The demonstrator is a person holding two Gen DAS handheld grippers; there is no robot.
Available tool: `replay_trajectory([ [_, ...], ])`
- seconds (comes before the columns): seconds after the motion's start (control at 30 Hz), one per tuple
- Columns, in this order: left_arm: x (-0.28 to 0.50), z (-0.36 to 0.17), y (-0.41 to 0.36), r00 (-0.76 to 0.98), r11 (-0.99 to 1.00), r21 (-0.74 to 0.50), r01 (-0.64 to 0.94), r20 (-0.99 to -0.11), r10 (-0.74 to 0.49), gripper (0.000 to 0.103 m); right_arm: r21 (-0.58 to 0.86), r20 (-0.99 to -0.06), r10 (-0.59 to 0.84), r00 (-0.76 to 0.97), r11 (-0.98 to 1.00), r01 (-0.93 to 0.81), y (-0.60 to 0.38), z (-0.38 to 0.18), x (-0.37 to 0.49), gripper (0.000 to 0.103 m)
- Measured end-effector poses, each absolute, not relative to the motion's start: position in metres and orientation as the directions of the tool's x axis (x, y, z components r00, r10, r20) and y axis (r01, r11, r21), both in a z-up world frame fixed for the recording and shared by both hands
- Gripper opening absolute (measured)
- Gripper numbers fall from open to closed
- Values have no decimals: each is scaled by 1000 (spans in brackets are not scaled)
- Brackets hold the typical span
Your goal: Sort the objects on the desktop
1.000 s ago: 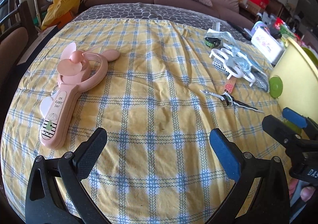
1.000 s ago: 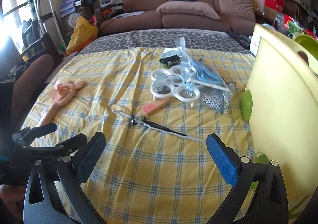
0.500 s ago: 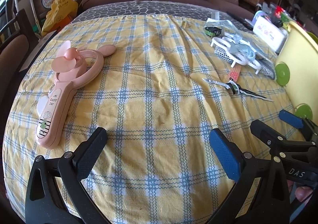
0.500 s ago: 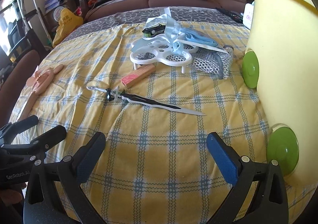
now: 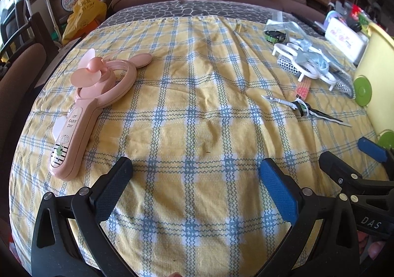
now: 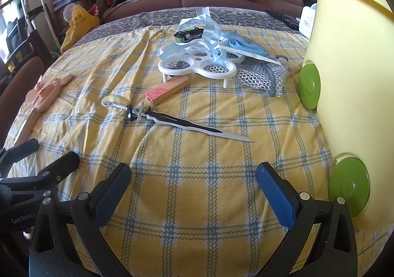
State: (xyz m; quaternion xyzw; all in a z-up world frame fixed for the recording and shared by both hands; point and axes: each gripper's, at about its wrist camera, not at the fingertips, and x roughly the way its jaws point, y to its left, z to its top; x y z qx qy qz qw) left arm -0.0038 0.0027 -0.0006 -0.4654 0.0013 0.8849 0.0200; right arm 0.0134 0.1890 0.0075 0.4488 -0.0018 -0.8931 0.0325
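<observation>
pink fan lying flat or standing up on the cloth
Lying flat. In the left wrist view the pink fan rests lengthwise on the checked cloth, printed face up, blades at the far end, with no tongs touching it.

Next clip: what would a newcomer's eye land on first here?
Probably the pink handheld fan, lying alone on the left of the yellow checked tablecloth. Next, the big yellow bin with green discs, standing at the right edge, and the toy sword lying mid-table ahead of the open right tongs.

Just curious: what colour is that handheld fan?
Pink; the plastic handheld fan shows best in the left wrist view.
</observation>
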Motion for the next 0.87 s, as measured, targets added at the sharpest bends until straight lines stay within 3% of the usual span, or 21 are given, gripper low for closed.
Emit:
replay_trajectory([
  [0.87, -5, -1, 1, -569, -1000, -16, -25, -822, 28, 103, 20, -804, -50, -593, -998, 56, 187, 7, 13, 103],
])
